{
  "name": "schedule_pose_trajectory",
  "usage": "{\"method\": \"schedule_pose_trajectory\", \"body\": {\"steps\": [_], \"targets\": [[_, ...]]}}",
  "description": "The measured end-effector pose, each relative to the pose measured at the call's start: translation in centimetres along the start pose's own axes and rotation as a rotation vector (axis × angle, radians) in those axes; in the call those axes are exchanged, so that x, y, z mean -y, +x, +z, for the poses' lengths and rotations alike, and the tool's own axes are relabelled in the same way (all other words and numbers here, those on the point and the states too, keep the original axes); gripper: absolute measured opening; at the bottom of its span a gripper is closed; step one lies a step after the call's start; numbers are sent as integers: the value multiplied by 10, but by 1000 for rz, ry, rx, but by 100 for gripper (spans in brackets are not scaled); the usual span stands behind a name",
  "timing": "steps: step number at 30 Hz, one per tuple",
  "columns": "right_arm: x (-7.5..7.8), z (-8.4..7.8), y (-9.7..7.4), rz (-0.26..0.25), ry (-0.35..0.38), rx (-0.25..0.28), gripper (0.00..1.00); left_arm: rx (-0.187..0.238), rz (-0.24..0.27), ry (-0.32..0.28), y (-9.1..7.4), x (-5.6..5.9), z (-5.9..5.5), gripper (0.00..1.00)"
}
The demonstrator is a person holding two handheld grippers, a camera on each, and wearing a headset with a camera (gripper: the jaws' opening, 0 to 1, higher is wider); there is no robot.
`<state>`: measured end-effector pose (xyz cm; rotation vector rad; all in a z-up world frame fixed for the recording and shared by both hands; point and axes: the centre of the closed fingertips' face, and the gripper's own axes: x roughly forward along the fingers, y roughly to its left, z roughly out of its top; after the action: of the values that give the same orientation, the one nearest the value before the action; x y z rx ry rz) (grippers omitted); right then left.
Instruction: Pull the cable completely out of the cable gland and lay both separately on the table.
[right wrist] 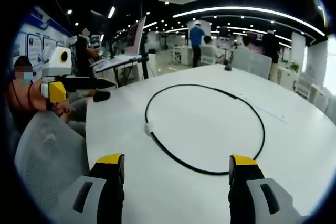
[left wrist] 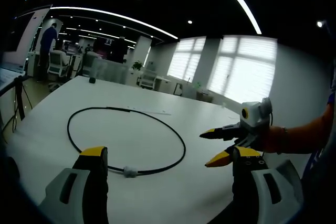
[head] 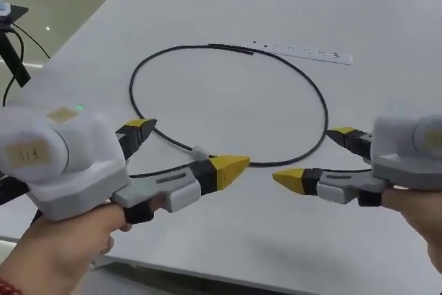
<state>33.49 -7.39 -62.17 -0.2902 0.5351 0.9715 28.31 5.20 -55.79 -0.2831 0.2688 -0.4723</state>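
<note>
The black cable (head: pixel 326 117) lies in a wide loop on the white bench (head: pixel 228 101), with the small pale cable gland (head: pixel 200 152) sitting on its near arc. The left gripper (head: pixel 183 148) hovers by the gland, its fingers spread wide and holding nothing. The right gripper (head: pixel 314 155) hangs just beside the loop's near edge, its fingers also wide and empty.

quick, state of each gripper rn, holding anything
left gripper: open, jaws wide apart, holding nothing
right gripper: open, jaws wide apart, holding nothing
</note>
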Motion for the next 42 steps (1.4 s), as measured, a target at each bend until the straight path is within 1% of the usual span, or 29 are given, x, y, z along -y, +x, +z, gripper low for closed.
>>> {"method": "schedule_pose_trajectory", "body": {"steps": [1, 5, 7, 8, 10, 11, 12, 13, 14, 15, 18, 20, 25, 27, 33, 35, 39, 42], "targets": [[-3, 3, 6, 18, -26, -8, 81, 0, 0, -1, 0, 0, 0, 99], [-9, 8, 23, 63, -67, -54, 78, 0, 1, 2, -2, -2, -1, 99], [-11, 11, 31, 75, -89, -64, 76, 3, 1, -7, -2, -4, -1, 99], [-13, 11, 36, 90, -101, -78, 76, 3, 3, -7, -3, -5, -1, 99], [-18, 14, 45, 110, -109, -81, 74, 5, 5, -9, -3, -7, -1, 99], [-20, 15, 48, 121, -116, -87, 75, 6, 3, -13, -3, -7, -1, 99], [-22, 13, 53, 134, -126, -103, 73, 5, 5, -13, -3, -8, -1, 99], [-24, 13, 56, 141, -135, -109, 72, 10, 5, -13, -3, -8, 0, 99], [-28, 13, 61, 163, -144, -123, 70, 10, 3, -19, -3, -8, -1, 99], [-28, 12, 64, 170, -148, -133, 68, 11, 3, -19, -3, -9, 0, 99], [-33, 14, 74, 191, -170, -143, 64, 17, 5, -17, -3, -10, 0, 99], [-38, 16, 83, 212, -183, -148, 62, 18, 6, -23, -3, -11, -1, 99], [-47, 11, 98, 248, -225, -189, 57, 18, 6, -36, -4, -12, -2, 99], [-50, 10, 104, 264, -228, -196, 57, 28, 10, -37, -5, -13, 0, 99], [-57, 3, 117, 302, -235, -232, 47, 33, 13, -37, -5, -16, 3, 99], [-59, -1, 123, 307, -250, -252, 47, 34, 14, -37, -5, -17, 4, 99], [-63, -5, 131, 324, -270, -268, 45, 38, 19, -39, -4, -19, 4, 99], [-62, -8, 136, 329, -271, -286, 44, 37, 19, -40, -4, -19, 3, 99]]}}
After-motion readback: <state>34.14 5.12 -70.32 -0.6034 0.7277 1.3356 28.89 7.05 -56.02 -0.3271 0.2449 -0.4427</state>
